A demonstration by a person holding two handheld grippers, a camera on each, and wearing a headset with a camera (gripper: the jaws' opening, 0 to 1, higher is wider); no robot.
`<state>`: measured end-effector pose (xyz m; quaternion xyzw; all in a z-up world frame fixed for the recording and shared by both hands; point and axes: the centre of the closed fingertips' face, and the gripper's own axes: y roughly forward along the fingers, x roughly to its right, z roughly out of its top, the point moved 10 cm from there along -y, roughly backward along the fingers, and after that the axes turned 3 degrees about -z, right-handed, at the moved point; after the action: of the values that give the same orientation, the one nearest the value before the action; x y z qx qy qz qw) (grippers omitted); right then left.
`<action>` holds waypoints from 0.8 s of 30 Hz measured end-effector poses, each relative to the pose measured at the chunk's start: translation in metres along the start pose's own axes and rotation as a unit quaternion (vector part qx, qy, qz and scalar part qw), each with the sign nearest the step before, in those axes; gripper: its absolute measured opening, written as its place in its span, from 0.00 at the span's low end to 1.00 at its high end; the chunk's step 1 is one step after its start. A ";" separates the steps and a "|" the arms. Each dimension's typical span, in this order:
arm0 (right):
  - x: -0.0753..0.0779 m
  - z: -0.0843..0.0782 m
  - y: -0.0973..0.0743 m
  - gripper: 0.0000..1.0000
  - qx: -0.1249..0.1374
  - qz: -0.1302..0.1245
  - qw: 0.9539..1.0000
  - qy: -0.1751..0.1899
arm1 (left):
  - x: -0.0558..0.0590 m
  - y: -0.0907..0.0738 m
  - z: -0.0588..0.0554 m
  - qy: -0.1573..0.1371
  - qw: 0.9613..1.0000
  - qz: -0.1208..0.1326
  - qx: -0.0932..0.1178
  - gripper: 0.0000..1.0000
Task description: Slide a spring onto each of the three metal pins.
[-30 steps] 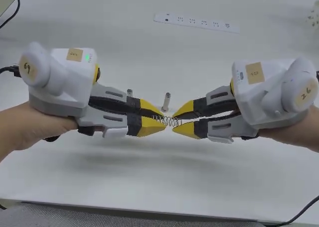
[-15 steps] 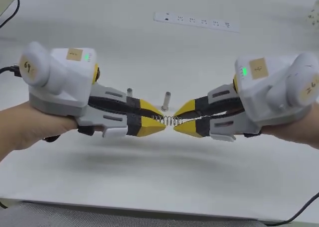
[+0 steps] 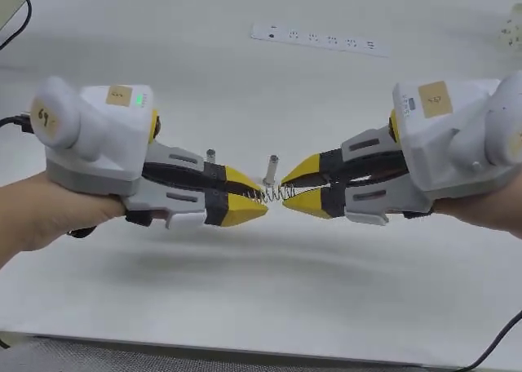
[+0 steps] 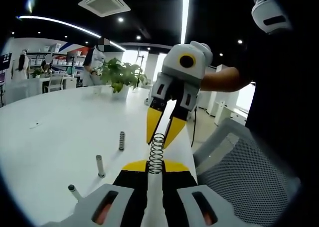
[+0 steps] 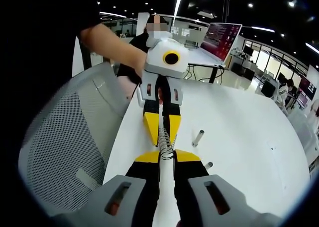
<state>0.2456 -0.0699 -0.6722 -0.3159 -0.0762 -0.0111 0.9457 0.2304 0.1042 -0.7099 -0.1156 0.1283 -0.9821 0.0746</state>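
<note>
A small steel spring (image 3: 275, 195) spans the gap between the two grippers above the white table (image 3: 269, 290). My left gripper (image 3: 263, 202) is shut on its left end, which shows between the yellow tips (image 4: 155, 165). My right gripper (image 3: 285, 192) faces it with its jaws parted in a V around the spring's (image 4: 157, 146) other end. In the right gripper view the spring (image 5: 165, 141) runs from my right gripper (image 5: 167, 157) to the left gripper (image 5: 161, 128). Three bare metal pins (image 4: 121, 140) (image 4: 100, 166) (image 4: 75, 192) stand upright on the table; two pins (image 3: 211, 155) (image 3: 272, 168) rise just behind the tips.
A white power strip (image 3: 320, 39) lies at the table's far side. A black cable (image 3: 18, 21) curls at the far left, another cable (image 3: 497, 347) at the near right corner. A mesh chair (image 5: 70, 137) stands by the table edge.
The right gripper has risen and tilted down toward the spring, and its jaws have parted. The left gripper has stayed in place, still holding the spring.
</note>
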 end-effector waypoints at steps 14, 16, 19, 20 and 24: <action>0.002 0.015 -0.002 0.08 0.054 0.003 0.998 0.043 | 0.000 0.001 0.000 0.007 1.000 0.010 -0.001 0.02; 0.002 0.016 -0.002 0.08 0.051 0.001 0.998 0.040 | 0.000 0.002 0.000 0.012 1.000 0.013 -0.004 0.02; 0.001 0.017 -0.001 0.08 0.053 -0.002 0.998 0.042 | 0.000 0.002 0.000 0.014 1.000 0.014 -0.006 0.02; 0.000 0.018 -0.001 0.08 0.058 -0.004 0.997 0.046 | 0.000 0.002 0.000 0.016 1.000 0.015 -0.006 0.02; -0.001 0.023 0.001 0.08 0.075 -0.012 0.995 0.058 | 0.000 0.003 0.001 0.017 1.000 0.017 -0.002 0.02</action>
<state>0.2417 -0.0553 -0.6550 -0.2422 -0.0261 -0.0351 0.9692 0.2307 0.1007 -0.7094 -0.0971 0.1339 -0.9823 0.0885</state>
